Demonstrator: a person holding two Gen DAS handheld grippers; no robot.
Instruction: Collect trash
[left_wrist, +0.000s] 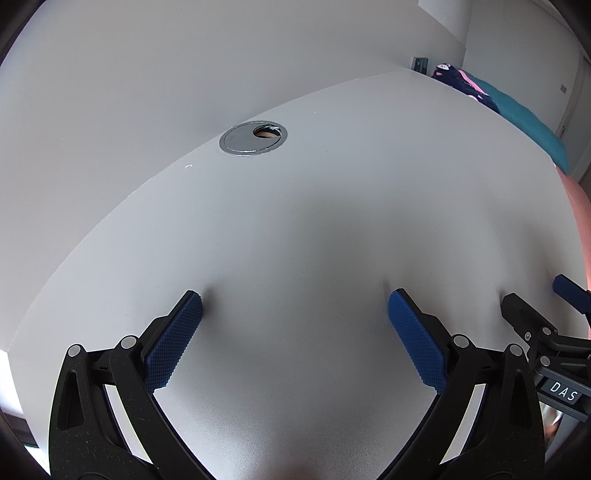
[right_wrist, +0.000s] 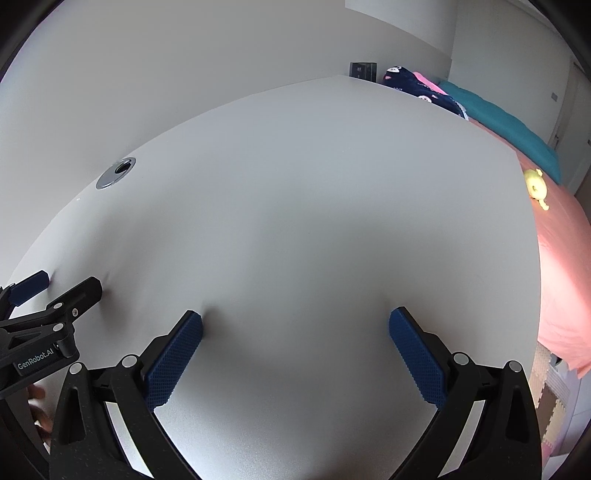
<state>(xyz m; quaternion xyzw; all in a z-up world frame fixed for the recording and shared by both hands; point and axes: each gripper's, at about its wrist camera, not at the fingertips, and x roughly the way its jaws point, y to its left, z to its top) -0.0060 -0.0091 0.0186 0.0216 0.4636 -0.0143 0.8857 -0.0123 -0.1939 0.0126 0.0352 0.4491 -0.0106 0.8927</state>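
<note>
We hold our left tongs (left_wrist: 295, 306) and right tongs (right_wrist: 295, 323) side by side, low over the white table (left_wrist: 332, 184), tips about touching it. Both are spread wide and grip nothing, which we take as a ready stance before any pickup. No trash shows in either view, so we cannot give its place, its heading or its long axis. Ahead and to the left of both tongs sits a round metal cable port (left_wrist: 253, 138), near the table's far edge. Off to the right of the right tongs, past the table edge, lies a bed with a pink cover (right_wrist: 561, 266) and a small yellow toy (right_wrist: 536, 184).
</note>
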